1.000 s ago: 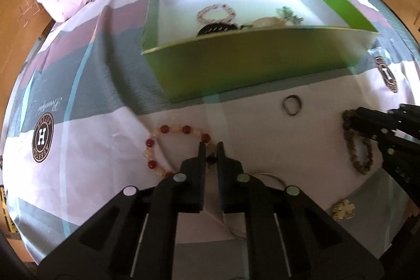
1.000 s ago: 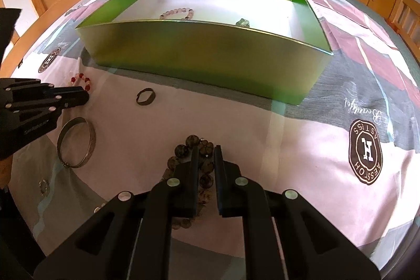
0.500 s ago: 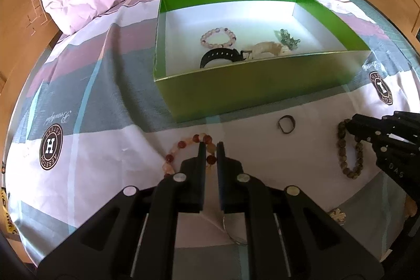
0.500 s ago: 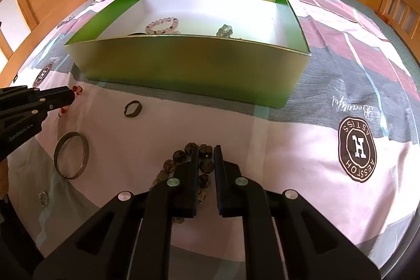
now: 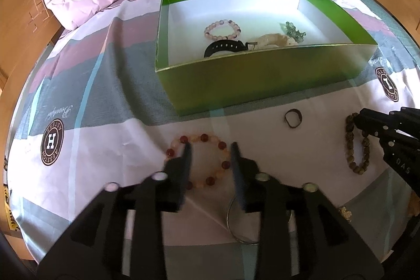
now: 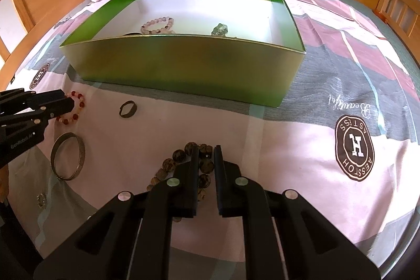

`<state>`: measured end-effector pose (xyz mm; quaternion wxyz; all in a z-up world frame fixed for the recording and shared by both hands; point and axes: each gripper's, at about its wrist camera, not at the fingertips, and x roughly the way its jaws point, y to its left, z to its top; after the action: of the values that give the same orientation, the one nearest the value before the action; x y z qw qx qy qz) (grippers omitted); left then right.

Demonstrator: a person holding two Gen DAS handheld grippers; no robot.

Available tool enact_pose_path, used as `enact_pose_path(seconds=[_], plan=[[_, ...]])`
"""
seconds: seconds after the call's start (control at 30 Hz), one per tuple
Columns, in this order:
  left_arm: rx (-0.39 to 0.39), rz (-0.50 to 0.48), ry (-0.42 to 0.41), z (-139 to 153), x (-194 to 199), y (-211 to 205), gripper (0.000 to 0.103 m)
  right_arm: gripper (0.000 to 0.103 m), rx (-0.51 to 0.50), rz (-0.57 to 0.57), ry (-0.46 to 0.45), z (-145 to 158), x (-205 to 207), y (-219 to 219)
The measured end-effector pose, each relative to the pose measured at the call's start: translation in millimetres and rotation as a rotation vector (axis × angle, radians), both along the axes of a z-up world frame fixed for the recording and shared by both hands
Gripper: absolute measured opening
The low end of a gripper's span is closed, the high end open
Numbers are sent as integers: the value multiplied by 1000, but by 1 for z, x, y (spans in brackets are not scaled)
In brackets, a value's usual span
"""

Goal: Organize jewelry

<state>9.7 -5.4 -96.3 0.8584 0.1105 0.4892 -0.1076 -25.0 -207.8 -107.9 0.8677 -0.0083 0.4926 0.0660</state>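
Jewelry: lying spread on the patterned bedsheet (image 5: 110, 101) in front of the green box (image 5: 262, 80), with some pieces already resting inside it.
Red bead bracelet (image 5: 210, 164): round glossy beads, red and pale amber, sitting on the sheet between my left gripper (image 5: 210, 146) fingers — its near arc is hiding behind them.
Left gripper: I am opening its jaws; the fingers are blurring and not pressing on the beads.
Brown bead bracelet (image 6: 183, 164): coarse, mottled wooden-looking beads, lying bunched under my right gripper (image 6: 204, 148).
Right gripper: I am keeping its jaws narrow, nearly together, with a few beads showing in the slit; whether it is pinching them I cannot tell.
Metal bangle (image 6: 68, 159): thin, smooth, dull hoop, lying flat near the left gripper.
Small ring (image 6: 128, 109): dark band, lying alone between the two bracelets.
Box contents: a pink bead bracelet (image 5: 222, 29), a black strap (image 5: 223, 47), a pale lumpy piece and greenish beads — the front wall is cutting off their lower parts.
Gold trinket (image 5: 345, 213): too small to make out.
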Motion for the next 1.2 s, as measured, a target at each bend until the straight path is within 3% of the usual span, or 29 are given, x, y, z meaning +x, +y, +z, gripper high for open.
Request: enact_pose_path(seconds=[0.3, 0.5, 0.57, 0.7, 0.77, 0.83, 1.03, 1.2], plan=[[30, -16, 55, -14, 1, -4, 54, 50, 40, -28, 21, 2, -1, -7], [26, -21, 67, -17, 1, -5, 56, 52, -36, 13, 50, -5, -3, 6], [14, -24, 75, -17, 1, -5, 49, 47, -30, 20, 47, -5, -4, 7], [-3, -47, 83, -17, -1, -9, 36, 17, -45, 48, 35, -3, -8, 14], [3, -63, 77, -17, -3, -12, 27, 11, -43, 62, 30, -3, -8, 15], [-3, -70, 77, -15, -3, -13, 20, 11, -36, 65, 25, -2, -9, 16], [-102, -7, 68, 6, 6, 11, 22, 11, 4, 25, -25, 12, -4, 3], [-138, 63, 75, 13, 14, 34, 23, 11, 19, -21, -45, 19, -2, -9]])
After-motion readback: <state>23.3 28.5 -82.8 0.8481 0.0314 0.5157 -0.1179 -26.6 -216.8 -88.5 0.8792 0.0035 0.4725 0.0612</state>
